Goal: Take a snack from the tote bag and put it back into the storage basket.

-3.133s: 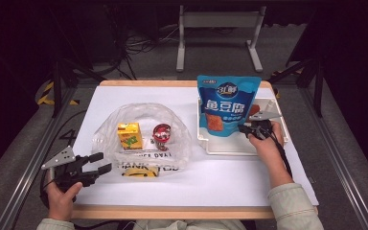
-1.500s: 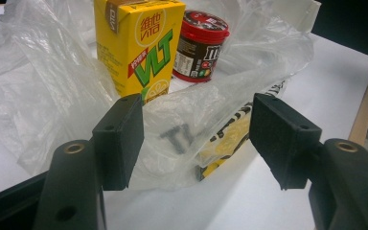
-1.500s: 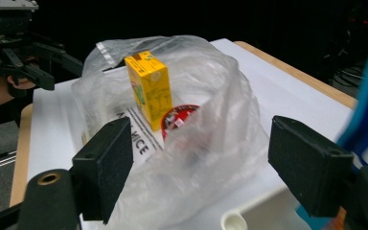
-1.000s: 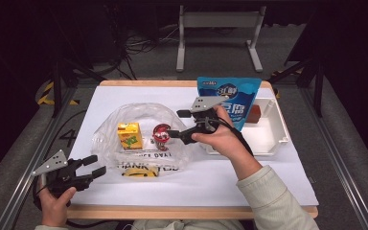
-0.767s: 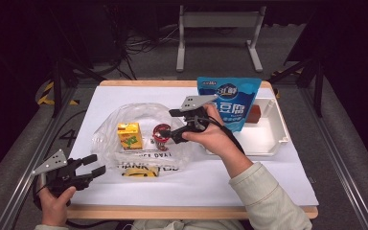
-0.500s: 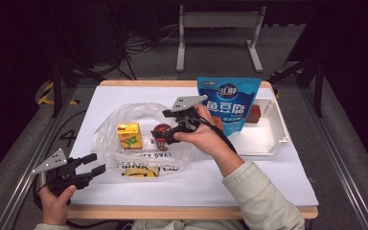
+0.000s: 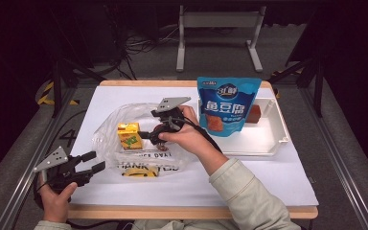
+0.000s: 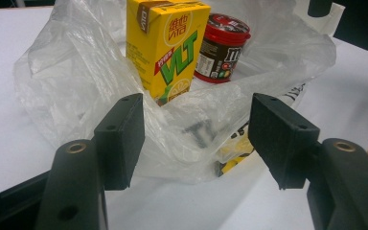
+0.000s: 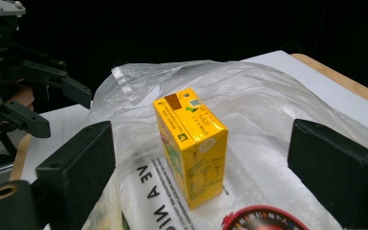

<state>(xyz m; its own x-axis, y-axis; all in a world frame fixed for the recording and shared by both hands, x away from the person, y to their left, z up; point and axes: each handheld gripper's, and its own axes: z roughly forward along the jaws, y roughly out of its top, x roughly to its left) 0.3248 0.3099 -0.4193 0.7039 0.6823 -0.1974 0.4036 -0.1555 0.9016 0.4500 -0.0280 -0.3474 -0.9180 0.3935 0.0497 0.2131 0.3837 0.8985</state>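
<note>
Right tongs (image 7: 149, 137) reach to the frame's centre on an outstretched, sleeved arm, their jaws spread wide after just opening, nothing pressed between them. Left tongs (image 7: 92, 161) sit lower left, jaws parted, empty.

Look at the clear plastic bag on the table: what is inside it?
Inside the clear plastic bag stand a yellow drink carton and a red-lidded candy tub. In the high view the right gripper covers most of the tub.
</note>
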